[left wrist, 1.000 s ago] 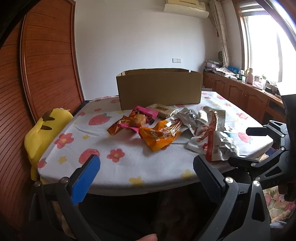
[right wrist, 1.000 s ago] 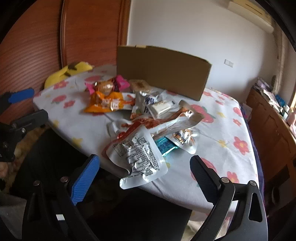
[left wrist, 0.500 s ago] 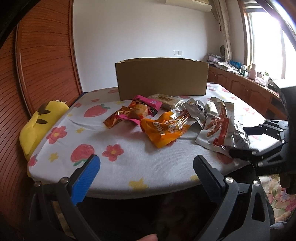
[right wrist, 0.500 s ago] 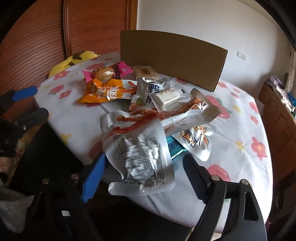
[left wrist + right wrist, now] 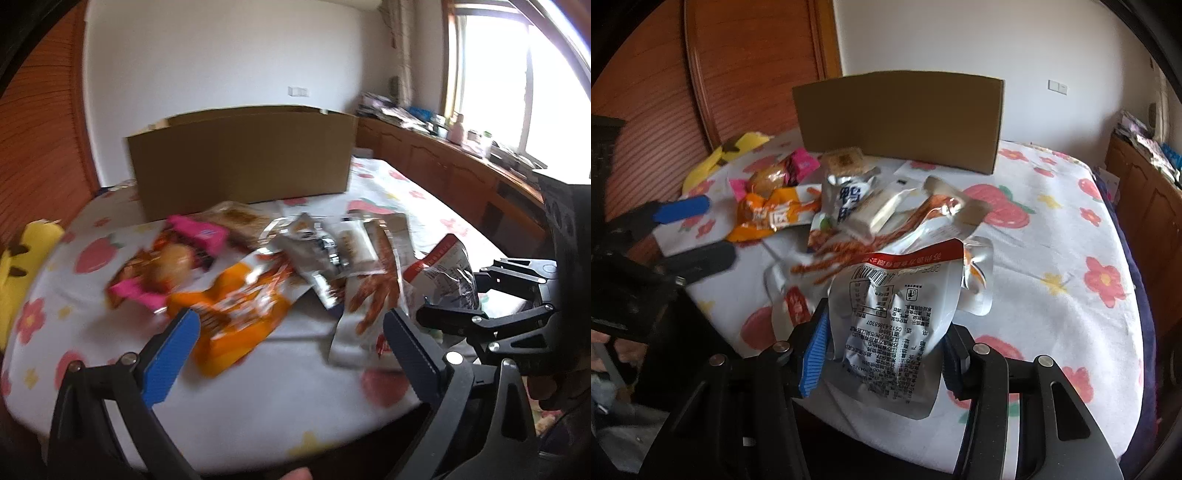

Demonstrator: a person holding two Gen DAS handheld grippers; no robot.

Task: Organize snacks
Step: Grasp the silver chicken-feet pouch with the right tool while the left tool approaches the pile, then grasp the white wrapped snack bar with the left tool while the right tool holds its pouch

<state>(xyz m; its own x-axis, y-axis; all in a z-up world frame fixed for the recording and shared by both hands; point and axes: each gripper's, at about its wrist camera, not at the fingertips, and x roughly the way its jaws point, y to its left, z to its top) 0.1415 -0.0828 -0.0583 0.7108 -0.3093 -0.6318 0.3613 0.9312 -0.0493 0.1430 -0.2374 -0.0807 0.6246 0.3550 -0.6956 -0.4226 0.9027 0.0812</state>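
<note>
Flowered tablecloth [image 5: 1071, 206] over a round table, wood-panelled wall to one side, a window and low cabinets to the other. Cardboard box [image 5: 901, 122] upright at the far edge, open at the top, nothing visible inside from either view. Heap of snack packets in front of it and just short of its near wall: pink-wrapped pastry [image 5: 173, 266], orange bag [image 5: 236, 314], silver pouches, strip of red sticks in a clear pack [image 5: 376, 295]. Right gripper [image 5: 882, 354] clamped on the lower half of a large silver pouch [image 5: 897, 325], raised clear of the cloth at the near edge, printed back toward the camera, red-banded top pointing away toward the box, long axis running roughly from gripper to box, slightly tilted. Left gripper [image 5: 291, 343] spread wide and holding nothing, poised low over the near rim with the orange bag just beyond its fingertips. Judged barely begun: first packet apparently lifted, none seen in the box, whole heap left to move. Yellow plush toy [image 5: 14, 273] off the table's left edge, apart from the task.
</note>
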